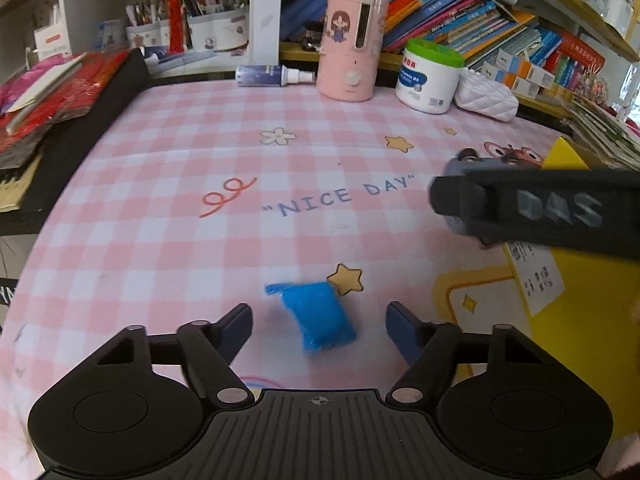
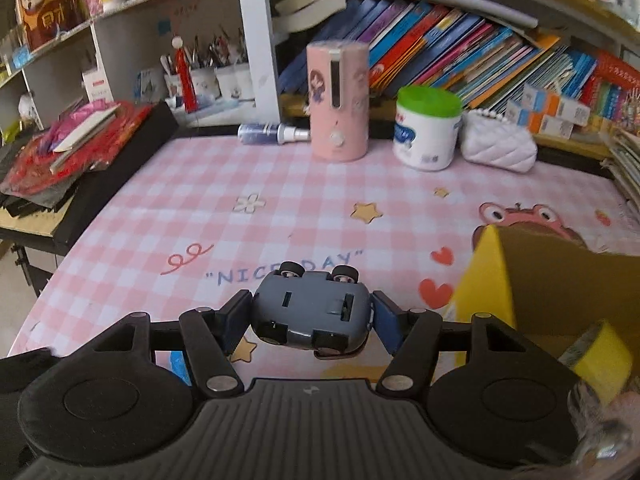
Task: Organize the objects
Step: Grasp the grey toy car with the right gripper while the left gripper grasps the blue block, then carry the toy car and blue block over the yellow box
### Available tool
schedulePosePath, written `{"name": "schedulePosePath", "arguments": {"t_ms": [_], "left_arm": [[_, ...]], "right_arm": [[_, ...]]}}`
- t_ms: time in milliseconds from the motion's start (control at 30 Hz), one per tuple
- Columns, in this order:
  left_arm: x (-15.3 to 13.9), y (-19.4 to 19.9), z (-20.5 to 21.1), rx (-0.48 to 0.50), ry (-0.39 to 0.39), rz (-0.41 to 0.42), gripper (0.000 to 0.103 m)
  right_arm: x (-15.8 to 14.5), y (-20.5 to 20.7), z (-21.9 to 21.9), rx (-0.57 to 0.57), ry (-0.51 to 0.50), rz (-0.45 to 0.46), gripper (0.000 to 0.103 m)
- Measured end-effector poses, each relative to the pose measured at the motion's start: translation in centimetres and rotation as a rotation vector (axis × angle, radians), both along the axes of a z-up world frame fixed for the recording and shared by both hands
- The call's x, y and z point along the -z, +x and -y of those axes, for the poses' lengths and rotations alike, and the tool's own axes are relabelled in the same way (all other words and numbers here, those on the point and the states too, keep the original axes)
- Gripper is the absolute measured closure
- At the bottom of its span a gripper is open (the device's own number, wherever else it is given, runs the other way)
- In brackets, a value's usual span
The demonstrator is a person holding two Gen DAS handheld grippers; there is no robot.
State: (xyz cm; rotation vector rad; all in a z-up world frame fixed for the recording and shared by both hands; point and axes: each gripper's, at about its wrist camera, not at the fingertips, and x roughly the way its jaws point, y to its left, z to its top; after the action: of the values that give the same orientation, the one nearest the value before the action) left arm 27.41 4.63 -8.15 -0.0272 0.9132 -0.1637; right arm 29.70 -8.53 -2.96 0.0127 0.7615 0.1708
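Observation:
My left gripper (image 1: pixel 319 322) is open and hovers over a small blue packet (image 1: pixel 316 316) that lies on the pink checked tablecloth (image 1: pixel 200 160) between its fingers. My right gripper (image 2: pixel 312 314) is shut on a grey toy car (image 2: pixel 312 310), held wheels away from me above the table. In the left wrist view the right gripper (image 1: pixel 452 204) comes in from the right with the car (image 1: pixel 460 160) at its tip. A yellow cardboard box (image 2: pixel 488 280) stands open at the right, with a yellow roll (image 2: pixel 600 360) inside.
At the back stand a pink cylinder humidifier (image 1: pixel 352 44), a white tub with a green lid (image 1: pixel 430 76), a white quilted pouch (image 1: pixel 486 96) and a lying spray bottle (image 1: pixel 272 75). Bookshelves rise behind. A black stand with red packets (image 1: pixel 60 92) is at the left.

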Motion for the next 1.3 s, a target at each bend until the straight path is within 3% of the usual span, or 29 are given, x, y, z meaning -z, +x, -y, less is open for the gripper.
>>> {"name": "schedulePosePath", "arguments": {"t_ms": [100,167,267,467,667,900,1300], "left_arm": [[0.7,1.2,0.2,-0.021,-0.005,-0.023,0.046],[1.1,1.8,0.2,-0.033,-0.004,-0.039,0.062],[1.3,2.0,0.1,-0.03,0.016,-0.031,0.077],[0.1,0.8,-2.3,-0.087,-0.01,-0.004,0.078],[-2.8,-1.8,-6.0,-0.171,-0.039,0.064,0.078],[-5.9,-6.0,-8.5,-0.204,-0.046,0.129,0.078],[-6.2,-13.0,-10.0,-0.189,-0.03,0.145,0.078]], "right_arm": [[-0.1,-0.4,0.4,0.0,-0.013,0.008,0.041],[-0.2,-0.6,0.6,-0.01,-0.011,0.011,0.041],[-0.4,-0.9,0.7,-0.009,-0.022,0.024,0.041],[-0.3,-1.2,0.3,-0.02,-0.016,0.017,0.041],[-0.6,-2.2,-1.2,-0.055,-0.019,0.022,0.041],[-1.0,-4.9,-3.4,-0.116,-0.041,0.023,0.041],[-0.2,-11.4,-6.9,-0.155,-0.069,-0.037,0.041]]}}
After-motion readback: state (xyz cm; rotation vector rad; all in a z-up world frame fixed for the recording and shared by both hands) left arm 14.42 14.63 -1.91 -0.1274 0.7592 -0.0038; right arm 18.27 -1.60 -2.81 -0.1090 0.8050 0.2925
